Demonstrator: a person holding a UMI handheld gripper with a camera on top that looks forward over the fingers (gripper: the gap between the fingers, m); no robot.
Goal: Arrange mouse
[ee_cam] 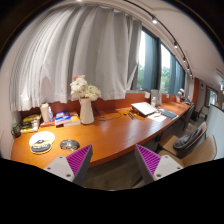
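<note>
Mouse, too small to tell for certain, appears as a small pale shape (157, 116) on the far right of the long orange-brown wooden bench (110, 135), just right of an open white laptop (145, 108); its colour and form cannot be told further. White curtains (70, 55) hang behind the bench, with dark-framed windows (160, 65) to the right. A white vase of pale flowers (86, 100) stands at mid-bench, and a grey round disc (70, 144) and a white round disc (40, 145) lie near left. A grey office chair (187, 135) sits at right. The tool (114, 162) hangs wide apart, its purple pads (80, 160) holding nothing.
</note>
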